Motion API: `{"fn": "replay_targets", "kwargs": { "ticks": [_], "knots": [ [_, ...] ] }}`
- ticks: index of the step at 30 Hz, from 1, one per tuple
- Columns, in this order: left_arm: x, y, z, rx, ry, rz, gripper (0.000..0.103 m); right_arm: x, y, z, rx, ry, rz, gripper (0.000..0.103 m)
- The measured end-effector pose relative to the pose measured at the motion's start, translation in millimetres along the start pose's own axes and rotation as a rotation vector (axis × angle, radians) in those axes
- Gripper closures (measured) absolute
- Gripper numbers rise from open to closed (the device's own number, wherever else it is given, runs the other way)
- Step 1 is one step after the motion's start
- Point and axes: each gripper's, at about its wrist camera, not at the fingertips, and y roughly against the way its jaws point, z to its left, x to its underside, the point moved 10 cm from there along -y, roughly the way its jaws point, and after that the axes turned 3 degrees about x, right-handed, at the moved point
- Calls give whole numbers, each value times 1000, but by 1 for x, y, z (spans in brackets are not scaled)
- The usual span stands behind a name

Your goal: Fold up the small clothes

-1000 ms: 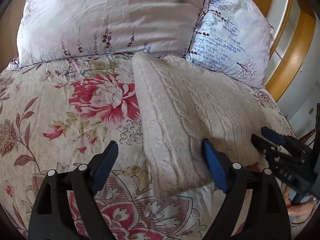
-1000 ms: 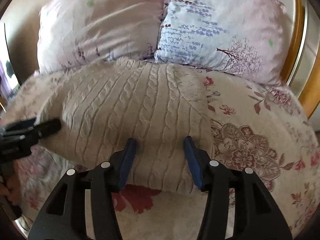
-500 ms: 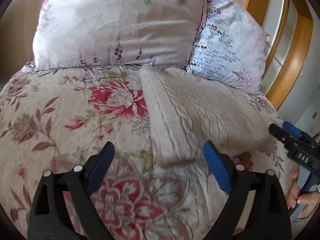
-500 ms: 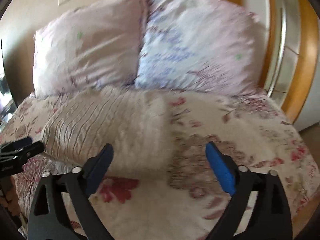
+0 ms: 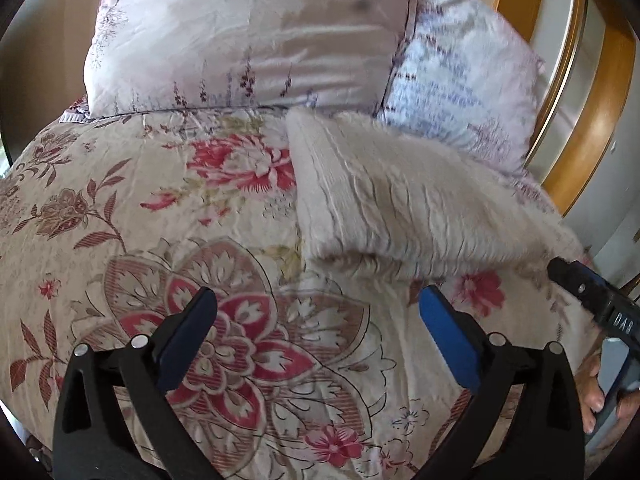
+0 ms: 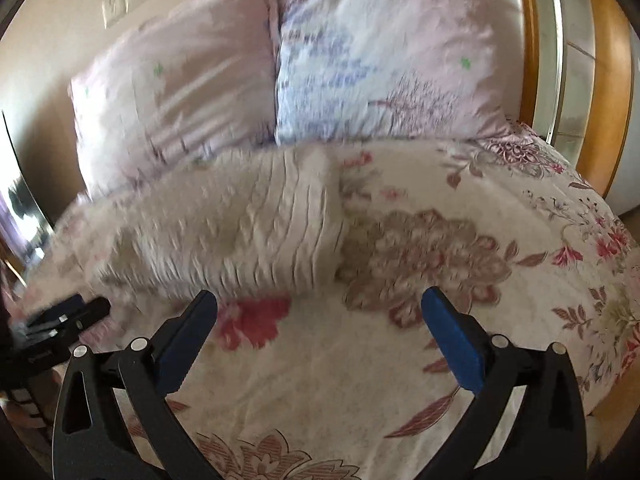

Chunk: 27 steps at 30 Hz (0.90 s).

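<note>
Closest to us, the left gripper [image 5: 318, 316] and the right gripper [image 6: 319, 316] both have their jaws spreading apart, about as wide as they go, with nothing between them but the floral bedspread [image 5: 168, 248]. Just past the tips lies the cream cable-knit sweater [image 5: 400, 208], folded into a compact bundle on the bed, its far edge up near the two pillows: the pink one [image 5: 248, 36] and the bluish one [image 5: 460, 76].

The fold looks basically done to us, so the worry now is undoing it. The near edge looks puffy and loose, so a low fingertip passing by could snag the knit and drag a layer open. The soft bed doesn't help either; leaning on it nearby could let the bundle slump.
</note>
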Motion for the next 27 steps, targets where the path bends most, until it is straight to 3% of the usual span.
{"fn": "replay_targets", "kwargs": {
  "ticks": [4, 10, 14, 27],
  "knots": [
    [5, -9, -8, -47, -26, 43, 2, 18, -13, 13, 77, 76, 41, 1],
    [16, -23, -12, -143, -110, 83, 2, 33, -24, 21, 85, 102, 79, 1],
    [24, -33, -9, -146, -99, 120, 2, 37, -30, 20, 95, 106, 98, 1],
    [23, -37, -5, -158, -105, 113, 2, 40, -39, 16, 108, 85, 133, 1]
  ]
}}
